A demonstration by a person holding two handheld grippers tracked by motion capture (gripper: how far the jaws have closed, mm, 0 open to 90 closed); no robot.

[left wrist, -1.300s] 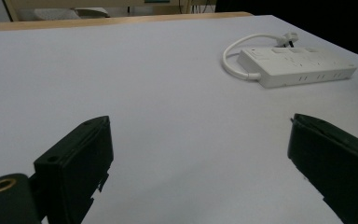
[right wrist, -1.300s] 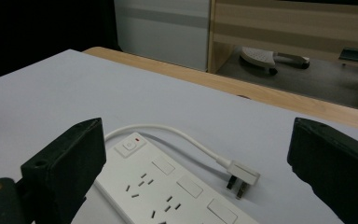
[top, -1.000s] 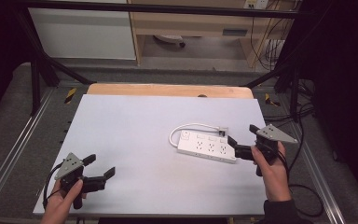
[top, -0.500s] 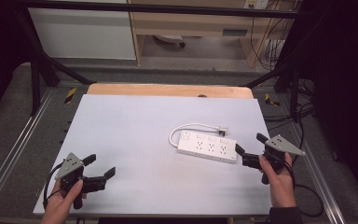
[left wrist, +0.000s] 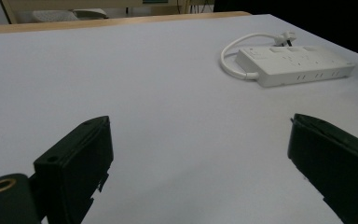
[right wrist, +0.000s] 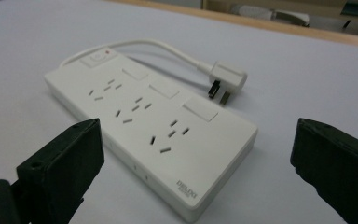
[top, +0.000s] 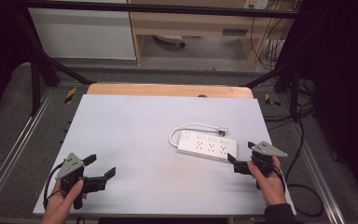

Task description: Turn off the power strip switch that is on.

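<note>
- High view: right gripper [top: 242, 156] wide open, empty, just beside the power strip [top: 207, 147] right of centre; left gripper [top: 101, 169] lower left, open, idle.
- Left gripper view: strip [left wrist: 294, 65] upper right, well apart.
- Right gripper view: strip [right wrist: 151, 123] centred between spread jaws; approach step. Next: advance, close on its end.

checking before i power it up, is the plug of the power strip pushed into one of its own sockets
No, the plug lies loose on the table beside the power strip, prongs bare, on its white cord.

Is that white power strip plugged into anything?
No. The power strip lies flat on the table, and its plug rests loose beside it, prongs bare, on the looped cord.
</note>
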